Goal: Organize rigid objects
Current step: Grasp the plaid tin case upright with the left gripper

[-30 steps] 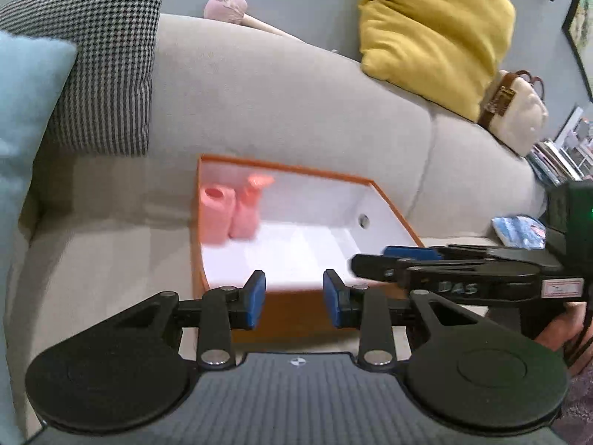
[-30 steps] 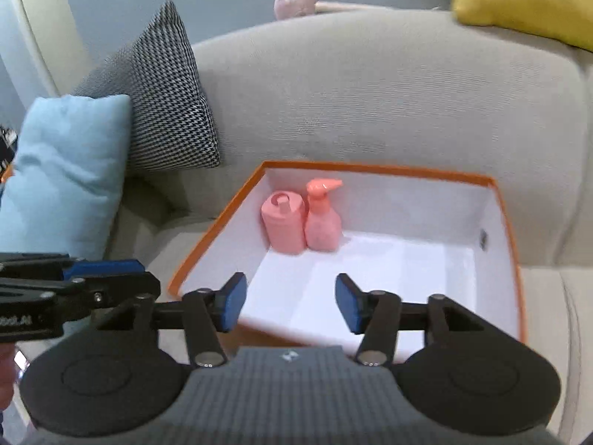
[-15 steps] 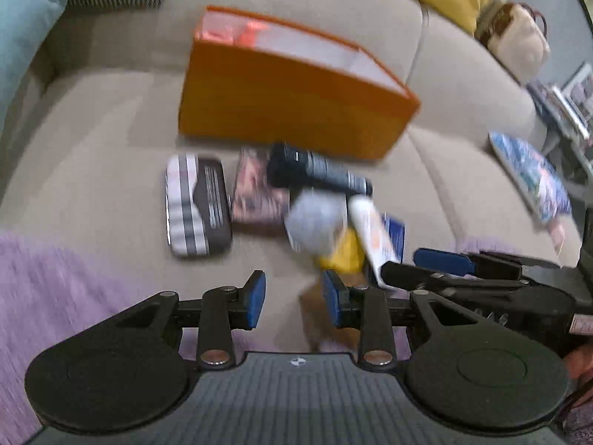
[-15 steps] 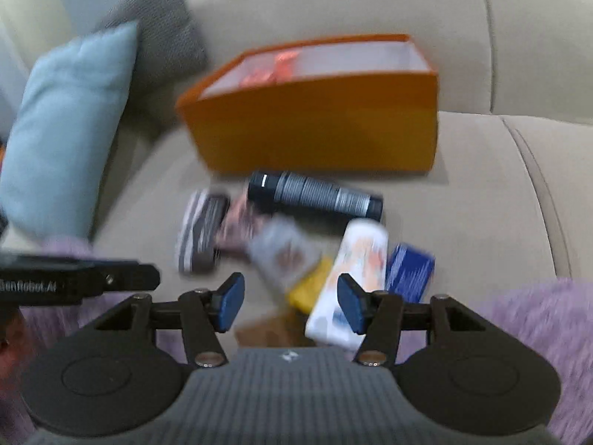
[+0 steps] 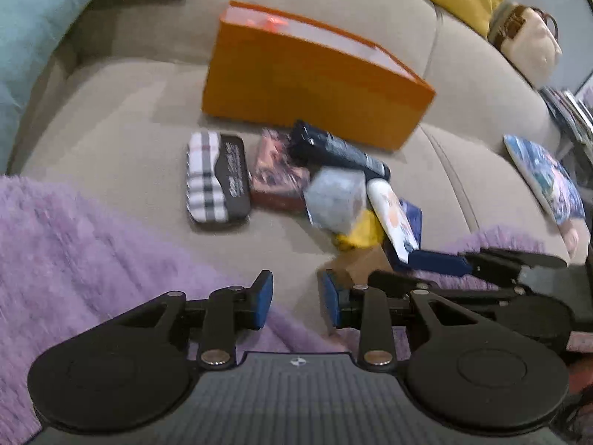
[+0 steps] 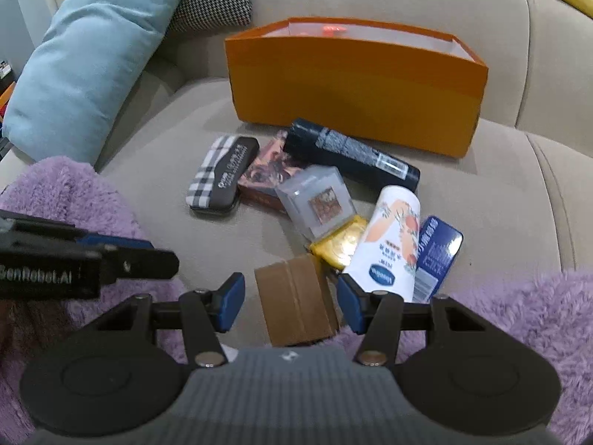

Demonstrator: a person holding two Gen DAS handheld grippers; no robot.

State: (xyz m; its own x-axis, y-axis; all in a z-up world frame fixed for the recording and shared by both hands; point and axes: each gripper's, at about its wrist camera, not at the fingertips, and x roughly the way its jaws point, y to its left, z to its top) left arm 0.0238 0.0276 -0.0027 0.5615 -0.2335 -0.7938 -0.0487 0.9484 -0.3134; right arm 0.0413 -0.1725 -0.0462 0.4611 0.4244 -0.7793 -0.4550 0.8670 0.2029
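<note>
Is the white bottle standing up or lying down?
Lying down. The white bottle lies flat on the sofa, its side label facing up.

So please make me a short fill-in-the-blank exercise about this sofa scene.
1. The brown cardboard box lies between the open fingers of the ____ gripper.
2. The storage box behind the pile is ____ in colour.
3. The left gripper holds ____.

Missing words: right; orange; nothing

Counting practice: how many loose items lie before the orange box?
8, left to right: plaid case, reddish box, black tube behind, grey cube, gold packet, white bottle, blue tin; brown carton nearest. Others may hide underneath.
</note>
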